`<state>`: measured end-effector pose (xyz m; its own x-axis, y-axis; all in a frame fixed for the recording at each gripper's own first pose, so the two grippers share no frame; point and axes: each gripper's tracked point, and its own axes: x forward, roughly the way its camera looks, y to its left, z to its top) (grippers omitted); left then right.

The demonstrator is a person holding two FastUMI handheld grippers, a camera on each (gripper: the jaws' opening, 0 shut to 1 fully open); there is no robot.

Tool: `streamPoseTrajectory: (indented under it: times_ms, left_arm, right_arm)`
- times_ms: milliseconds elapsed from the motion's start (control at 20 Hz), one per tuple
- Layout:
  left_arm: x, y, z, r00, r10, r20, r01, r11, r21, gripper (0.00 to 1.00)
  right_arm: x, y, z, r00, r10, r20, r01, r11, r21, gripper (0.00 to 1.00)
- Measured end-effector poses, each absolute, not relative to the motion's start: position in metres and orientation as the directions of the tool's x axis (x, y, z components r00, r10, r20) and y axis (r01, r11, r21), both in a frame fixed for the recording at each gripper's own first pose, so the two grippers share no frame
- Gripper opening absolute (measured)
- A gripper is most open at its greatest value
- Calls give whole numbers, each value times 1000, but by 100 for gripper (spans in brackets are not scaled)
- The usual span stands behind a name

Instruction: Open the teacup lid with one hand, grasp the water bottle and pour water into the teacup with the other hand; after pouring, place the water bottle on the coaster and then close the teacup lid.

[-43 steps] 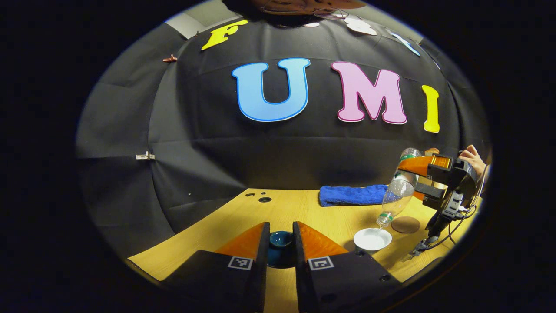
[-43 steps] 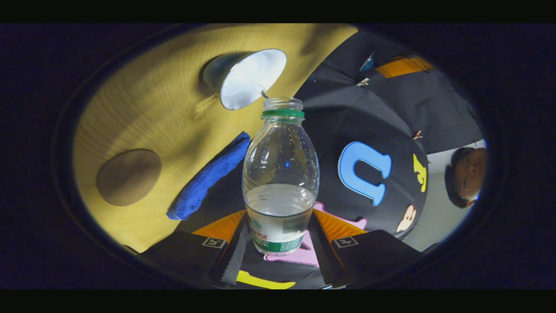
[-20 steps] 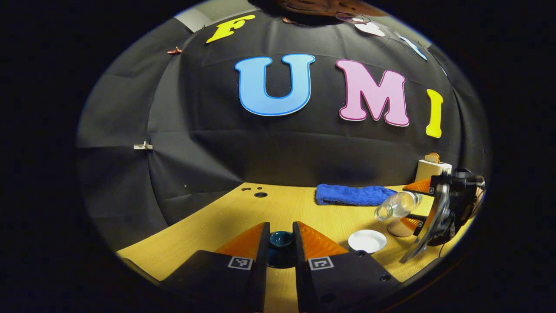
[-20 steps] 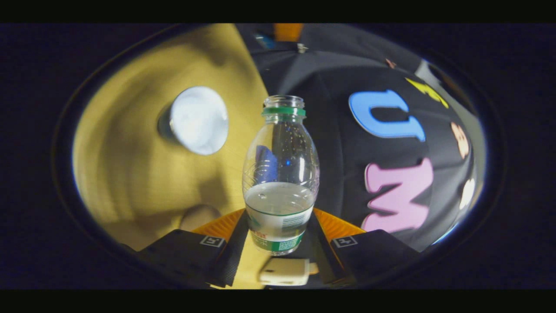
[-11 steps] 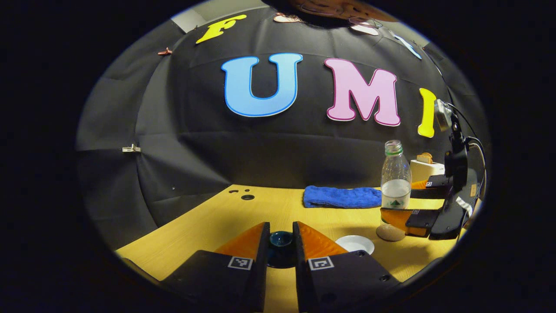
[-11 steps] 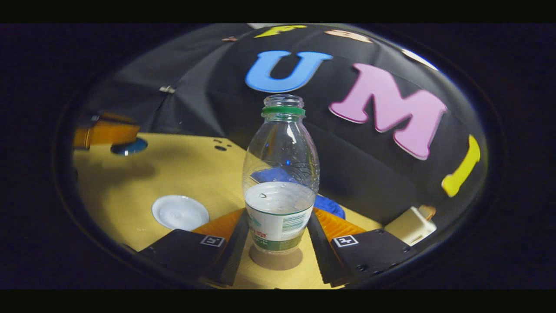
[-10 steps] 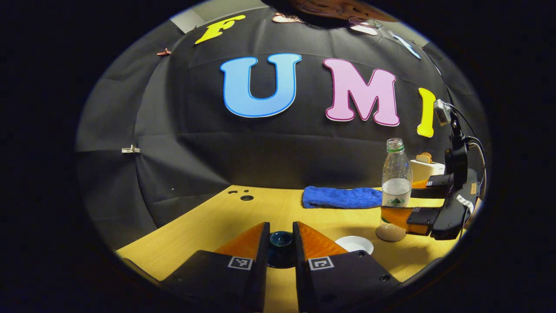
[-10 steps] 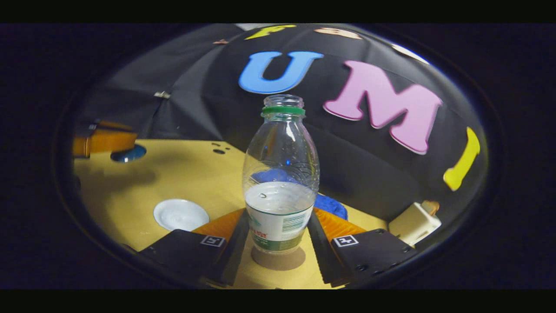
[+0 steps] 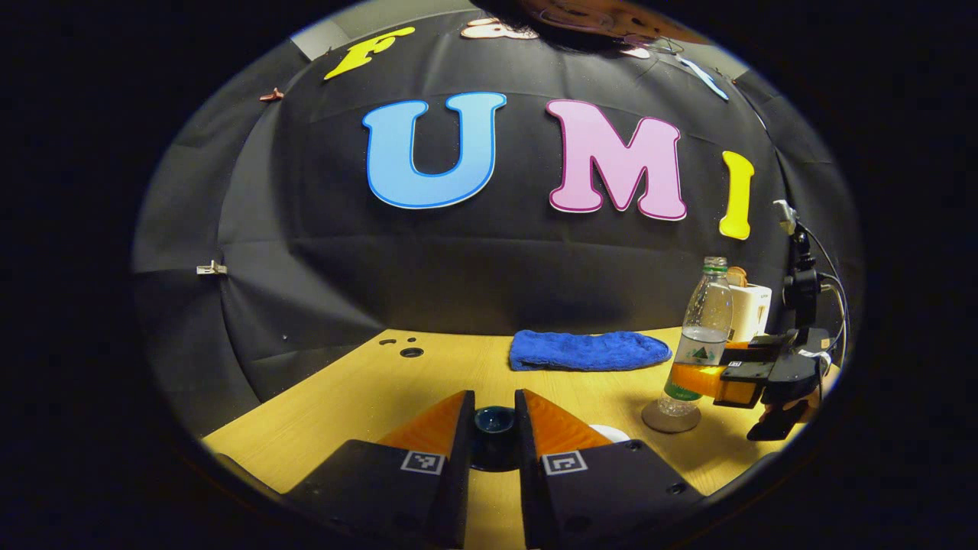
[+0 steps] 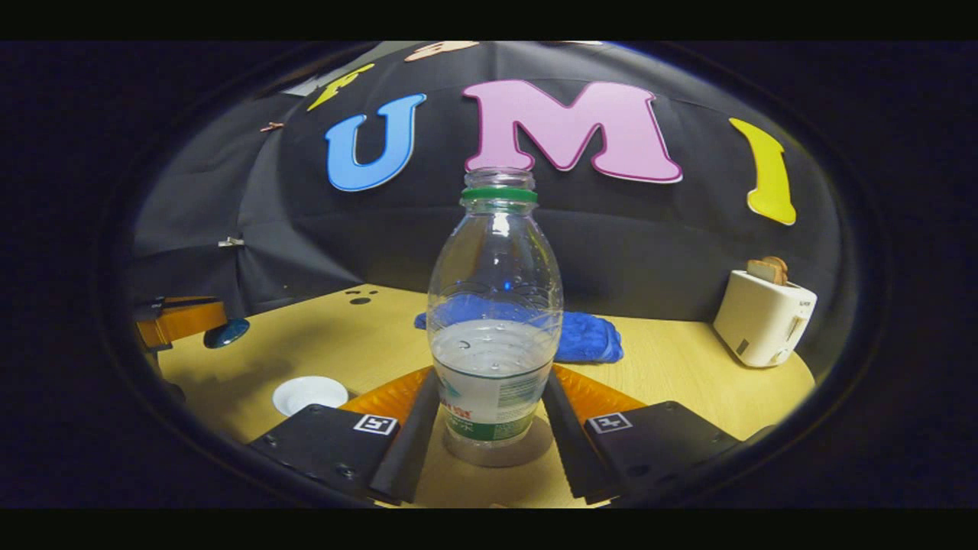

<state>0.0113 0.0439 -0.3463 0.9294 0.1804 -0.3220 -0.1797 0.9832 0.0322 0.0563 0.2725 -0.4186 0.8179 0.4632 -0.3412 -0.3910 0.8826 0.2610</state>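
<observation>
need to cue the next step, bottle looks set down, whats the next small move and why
Probably open the right gripper and back it off: the water bottle stands upright on the coaster, yet the jaws look closed on its label. Then the left gripper, holding the teacup lid, can cover the teacup.

In the right gripper view, the water bottle point(image 10: 495, 321) stands upright on the coaster point(image 10: 497, 452) between the right gripper point(image 10: 493, 428) fingers. Behind it lies the folded towel point(image 10: 588, 336); ahead to the right stands the toaster point(image 10: 764, 317); to the left sits the teacup point(image 10: 309, 393) on the table point(image 10: 672, 374), and farther left the left gripper point(image 10: 179, 321) holds the lid point(image 10: 226, 333) above the table.
</observation>
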Motion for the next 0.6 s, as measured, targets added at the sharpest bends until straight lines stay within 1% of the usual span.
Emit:
streamPoseTrajectory:
  times_ms: [50, 100, 200, 250, 350, 400, 450, 500, 550, 600]
  left_arm:
    - [12, 43, -347, 928, 179, -326, -178, 983, 33, 32]
    - [13, 42, -350, 928, 177, -329, -176, 984, 33, 28]
    - [15, 38, -351, 926, 175, -334, -174, 984, 31, 29]
    - [16, 37, -352, 926, 174, -336, -174, 984, 30, 32]
    - [17, 35, -352, 925, 173, -340, -173, 984, 30, 32]
    - [18, 34, -353, 925, 172, -340, -172, 985, 29, 29]
    - [18, 32, -353, 924, 171, -341, -172, 985, 27, 28]
    - [20, 31, -354, 924, 170, -342, -172, 985, 25, 36]
    - [21, 30, -354, 924, 168, -343, -170, 985, 22, 32]
    - [21, 29, -356, 924, 166, -344, -169, 985, 21, 32]
  right_arm:
    - [56, 272, -423, 815, 466, -345, -393, 881, 263, 75]
    - [57, 274, -424, 812, 470, -345, -396, 879, 266, 75]
    - [57, 274, -427, 808, 474, -351, -395, 877, 275, 75]
    - [57, 274, -430, 805, 475, -355, -393, 876, 280, 75]
    - [59, 273, -429, 810, 470, -351, -386, 878, 283, 75]
    - [59, 272, -428, 810, 468, -354, -383, 879, 285, 75]
    - [58, 273, -428, 809, 467, -355, -379, 878, 291, 75]
    - [57, 273, -428, 808, 469, -357, -377, 877, 298, 75]
    - [56, 273, -427, 807, 469, -360, -376, 877, 301, 75]
    - [55, 273, -425, 806, 470, -360, -377, 877, 299, 75]
